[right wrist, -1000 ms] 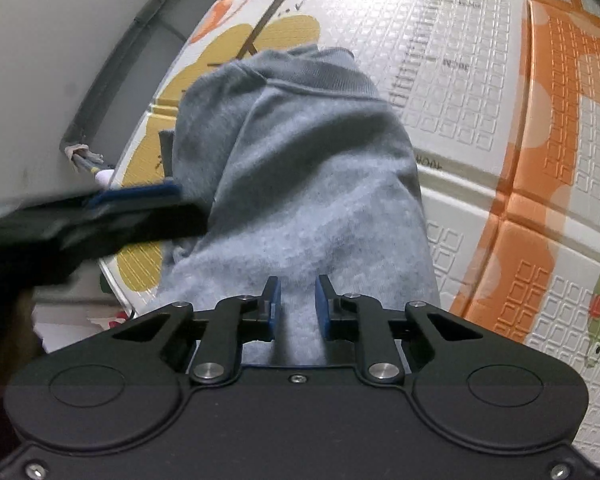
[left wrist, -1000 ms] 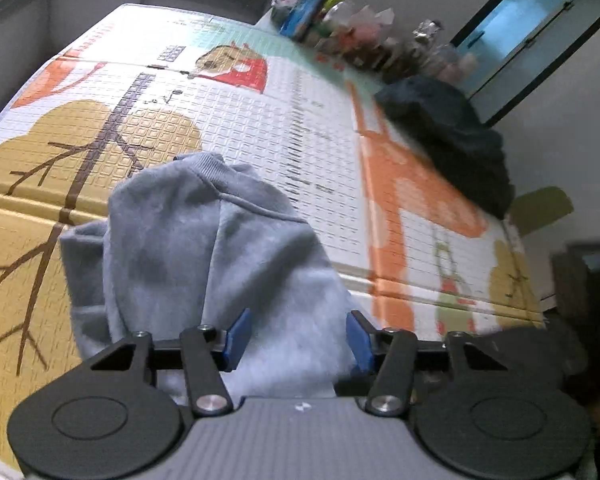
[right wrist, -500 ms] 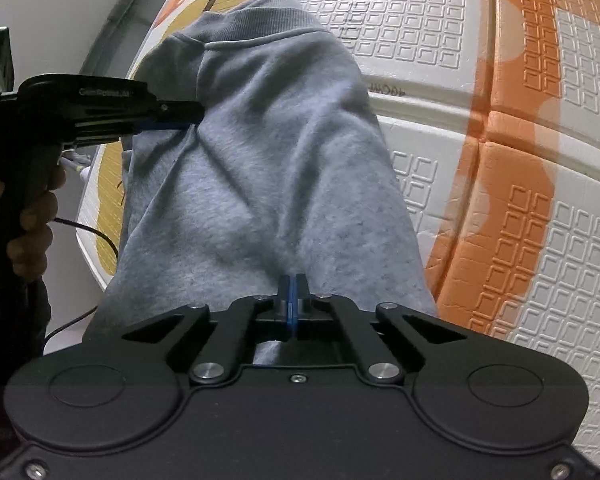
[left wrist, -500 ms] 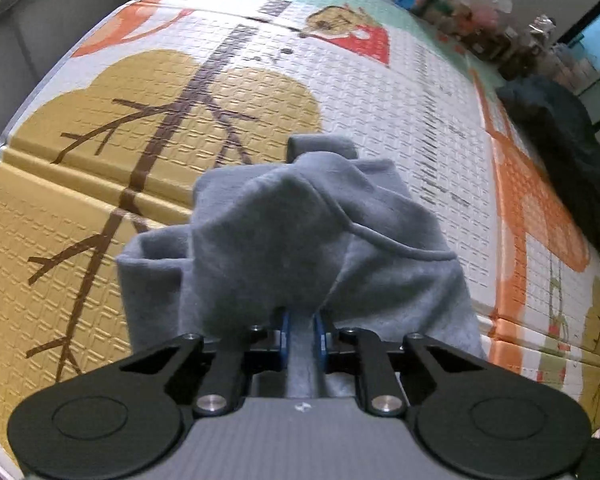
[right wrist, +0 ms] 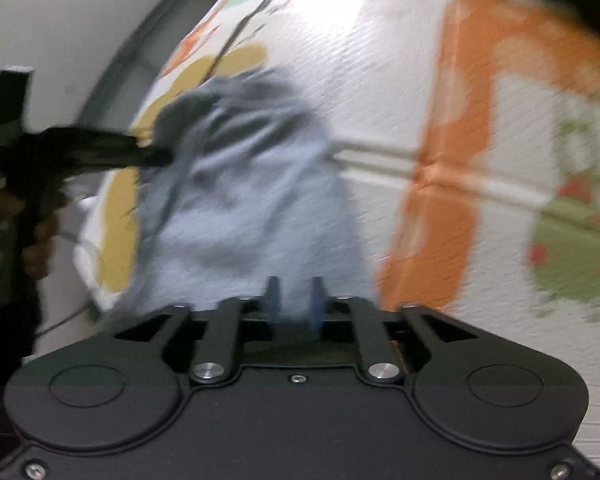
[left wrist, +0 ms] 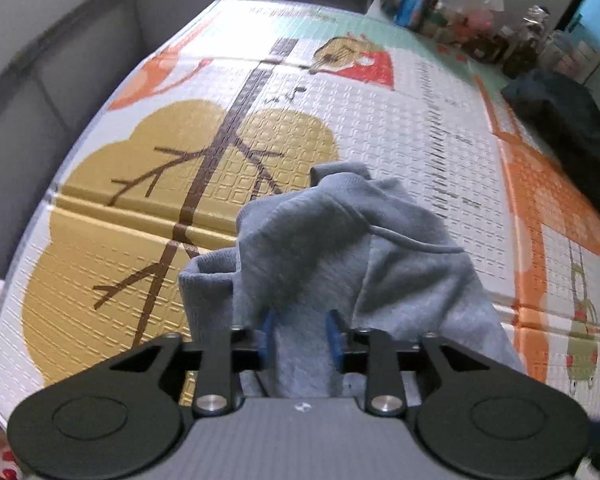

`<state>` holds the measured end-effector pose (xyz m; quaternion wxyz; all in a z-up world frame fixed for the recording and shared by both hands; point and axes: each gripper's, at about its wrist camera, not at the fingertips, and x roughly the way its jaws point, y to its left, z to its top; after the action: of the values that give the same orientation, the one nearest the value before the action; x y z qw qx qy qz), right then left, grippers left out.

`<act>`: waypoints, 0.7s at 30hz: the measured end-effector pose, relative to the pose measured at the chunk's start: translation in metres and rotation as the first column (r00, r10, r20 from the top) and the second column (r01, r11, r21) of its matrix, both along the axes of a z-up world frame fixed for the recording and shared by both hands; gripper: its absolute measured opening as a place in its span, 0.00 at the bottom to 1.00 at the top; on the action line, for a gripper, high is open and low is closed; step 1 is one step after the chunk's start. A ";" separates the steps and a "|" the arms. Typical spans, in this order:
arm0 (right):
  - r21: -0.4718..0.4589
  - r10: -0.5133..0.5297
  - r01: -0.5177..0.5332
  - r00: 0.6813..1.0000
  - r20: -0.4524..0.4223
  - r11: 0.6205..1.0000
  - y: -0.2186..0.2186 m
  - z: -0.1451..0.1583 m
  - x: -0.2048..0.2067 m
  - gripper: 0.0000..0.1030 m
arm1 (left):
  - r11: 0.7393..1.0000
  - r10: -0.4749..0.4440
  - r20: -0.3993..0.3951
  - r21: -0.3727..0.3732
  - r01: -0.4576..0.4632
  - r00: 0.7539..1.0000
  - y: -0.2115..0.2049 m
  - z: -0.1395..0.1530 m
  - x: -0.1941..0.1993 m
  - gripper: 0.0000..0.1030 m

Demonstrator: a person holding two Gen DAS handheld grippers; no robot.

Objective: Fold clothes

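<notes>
One grey sweatshirt [left wrist: 340, 264] lay bunched on the single printed foam play mat [left wrist: 400, 120], and two grippers worked it. Nearest in the left wrist view, the left gripper [left wrist: 300, 334] had a thick fold of grey cloth between its blue pads; its jaws had just been opening after a tight pinch half a second before, and I cannot tell whether they still pressed the fold. The right gripper [right wrist: 294, 300] had likewise just parted its jaws from fully shut, with cloth bunched just ahead of them; that view was blurred. Farther off lay one dark garment [left wrist: 568, 132] and, beyond it, a clutter of bottles [left wrist: 472, 12]. The sweatshirt's mound stood taller and more gathered than a second earlier.
</notes>
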<state>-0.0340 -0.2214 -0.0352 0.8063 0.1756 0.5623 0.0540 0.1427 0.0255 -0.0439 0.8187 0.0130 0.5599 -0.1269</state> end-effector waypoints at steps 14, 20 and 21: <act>-0.074 0.013 -0.017 0.999 -0.053 0.997 -0.010 -0.042 -0.032 0.27 | 0.996 0.051 -0.040 0.077 -0.047 0.998 -0.003 -0.009 -0.049 0.50; -0.052 0.039 -0.040 0.999 -0.032 0.998 0.003 -0.055 -0.025 0.28 | 0.990 0.111 -0.071 0.099 -0.103 0.991 0.006 -0.026 -0.058 0.60; -0.054 0.040 -0.041 0.999 -0.024 0.998 0.005 -0.055 -0.024 0.30 | 0.989 0.121 -0.072 0.100 -0.113 0.990 0.008 -0.028 -0.058 0.64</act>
<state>-0.0578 -0.2160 -0.0901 0.8030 0.1429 0.5761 0.0531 0.0850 0.0336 -0.0720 0.8007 0.0144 0.5966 -0.0521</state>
